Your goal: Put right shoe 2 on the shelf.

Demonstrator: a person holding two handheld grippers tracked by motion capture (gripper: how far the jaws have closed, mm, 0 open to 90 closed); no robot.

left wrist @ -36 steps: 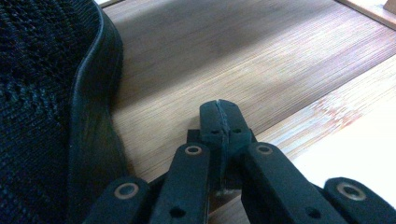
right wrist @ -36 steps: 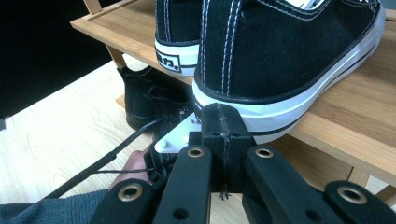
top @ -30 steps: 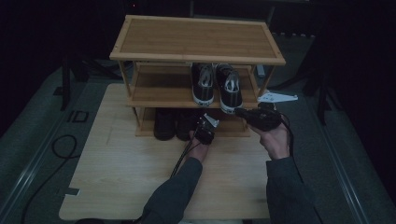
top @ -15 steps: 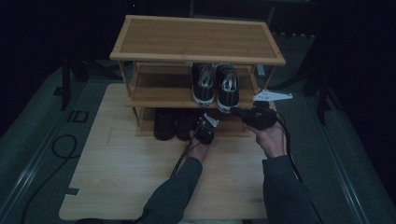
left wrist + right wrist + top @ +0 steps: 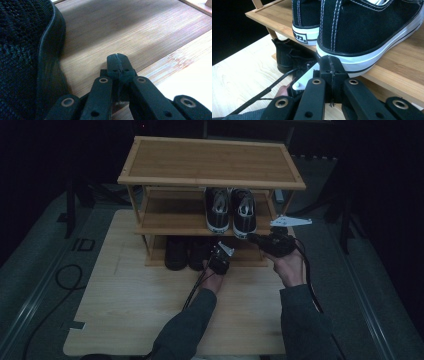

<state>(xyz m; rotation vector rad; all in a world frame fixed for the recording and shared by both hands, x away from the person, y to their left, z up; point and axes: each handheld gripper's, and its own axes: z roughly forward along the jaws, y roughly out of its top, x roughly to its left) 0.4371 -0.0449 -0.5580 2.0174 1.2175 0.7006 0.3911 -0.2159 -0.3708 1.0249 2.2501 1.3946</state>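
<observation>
**Shoes on the wooden rack, two closed claws beside them**

Shoes are the matter here. Largest is the wooden counter (image 5: 125, 320), and on it stands the three-level shoe rack (image 5: 210, 162). On its middle shelf sits a pair of black sneakers (image 5: 231, 210) with white soles. On the bottom shelf stands a pair of black shoes (image 5: 186, 254). The right claw (image 5: 329, 65) is closed and empty, just beside a sneaker's heel. The left claw (image 5: 117, 63) is also closed and empty, low over the bottom shelf beside a black shoe.
</observation>
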